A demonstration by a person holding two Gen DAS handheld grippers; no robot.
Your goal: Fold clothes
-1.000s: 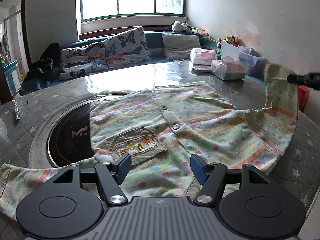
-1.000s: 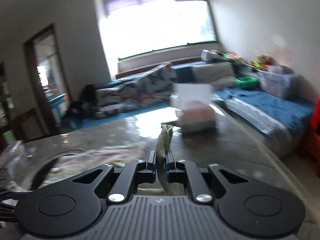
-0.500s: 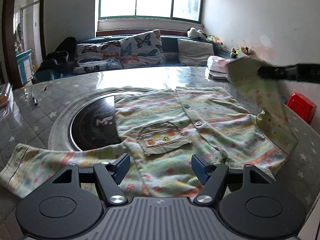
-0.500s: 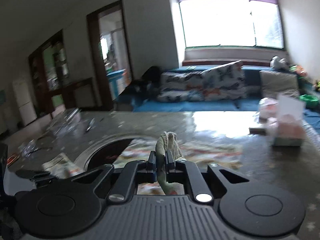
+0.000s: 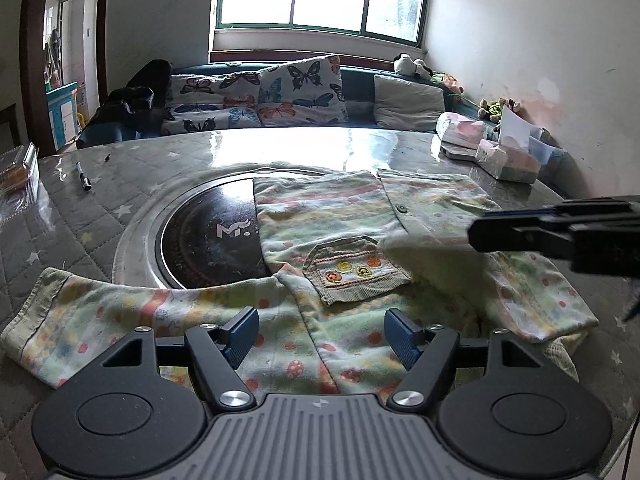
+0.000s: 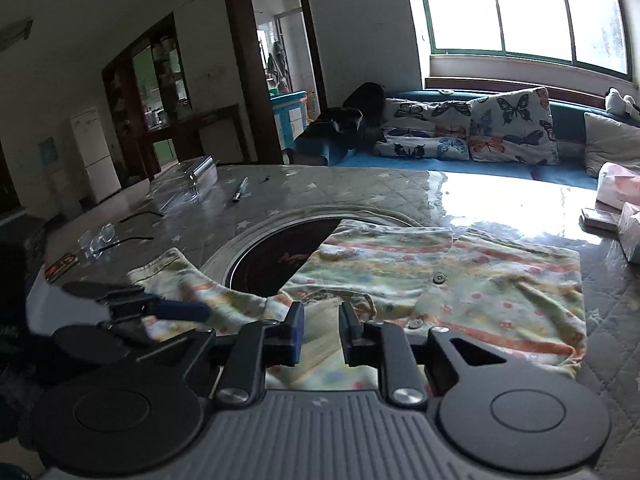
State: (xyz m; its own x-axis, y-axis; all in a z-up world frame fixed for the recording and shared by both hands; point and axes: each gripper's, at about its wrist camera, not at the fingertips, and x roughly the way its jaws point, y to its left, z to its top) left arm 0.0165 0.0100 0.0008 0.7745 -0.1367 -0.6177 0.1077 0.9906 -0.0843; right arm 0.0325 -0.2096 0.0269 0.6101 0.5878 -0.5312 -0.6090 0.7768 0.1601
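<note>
A pale green patterned child's shirt [image 5: 360,216] with a corduroy chest pocket [image 5: 352,270] lies face up on the round table, partly over the black inset hob [image 5: 208,244]. Its left sleeve [image 5: 100,312] stretches out flat to the left. Its right sleeve [image 5: 432,256] is folded in across the chest. My left gripper [image 5: 320,334] is open and empty, low over the shirt's hem. My right gripper [image 6: 320,334] is open, its jaws apart just above the folded-in sleeve; in the left wrist view it [image 5: 480,236] reaches in from the right. The shirt also shows in the right wrist view [image 6: 460,276].
Tissue packs [image 5: 508,160] and a phone-like slab [image 5: 460,154] sit at the table's far right. A pen [image 5: 84,178] and a clear plastic box [image 5: 20,176] lie at the left. Glasses and small items [image 6: 100,240] lie near the left edge. A sofa with cushions [image 5: 260,96] stands behind.
My right gripper carried the right sleeve from high at the right across over the chest, lowered it and opened, letting the sleeve go. My left gripper drew back slightly, still open.
</note>
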